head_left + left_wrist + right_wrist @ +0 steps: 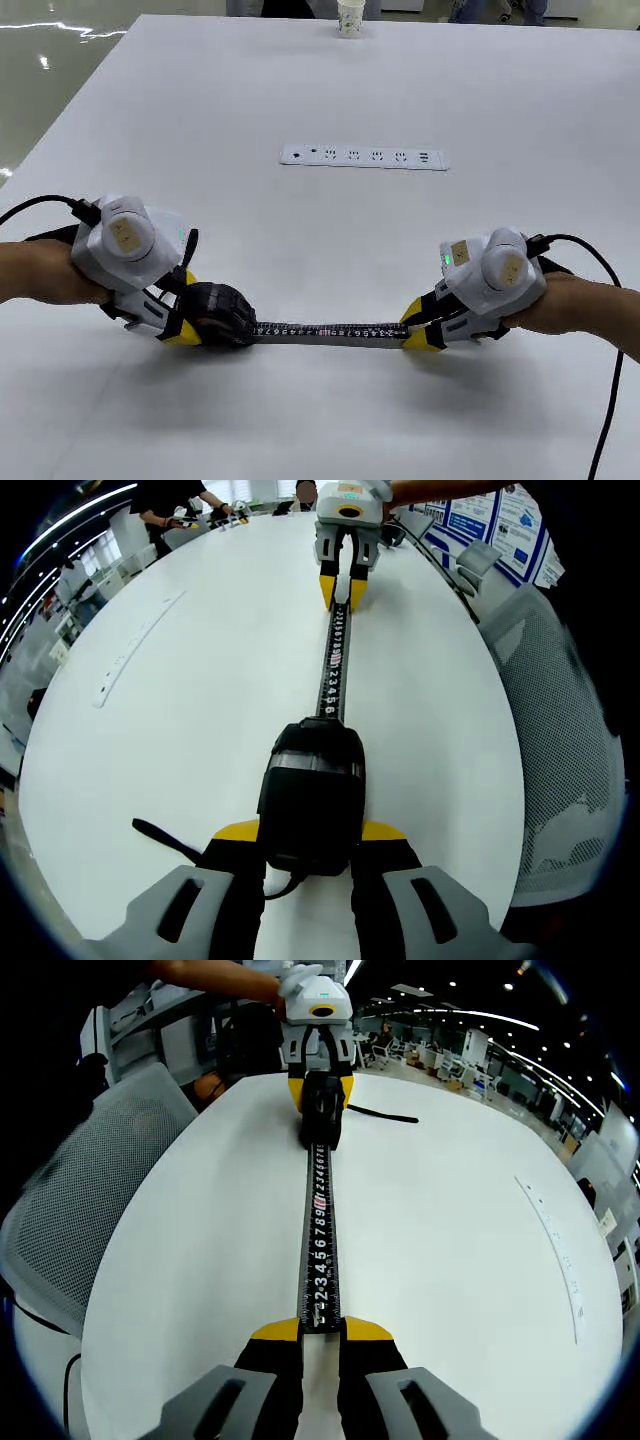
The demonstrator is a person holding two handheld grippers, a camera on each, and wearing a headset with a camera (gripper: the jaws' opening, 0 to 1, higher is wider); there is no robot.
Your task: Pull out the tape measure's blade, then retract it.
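Note:
A black tape measure case [216, 314] rests on the white table [320, 90] at the lower left, and my left gripper [185, 308] is shut on it. In the left gripper view the case [312, 792] sits between the yellow-tipped fingers [236, 832]. Its dark numbered blade [330, 330] runs out to the right, just above the table. My right gripper [414, 326] is shut on the blade's end. In the right gripper view the blade [320, 1240] stretches from my right gripper [321, 1330] to the case [320, 1108].
A white power strip [362, 157] lies flat at mid-table, beyond both grippers. A paper cup [350, 17] stands at the far edge. Black cables [608, 400] trail from each gripper. A grey mesh chair [95, 1210] stands beside the table.

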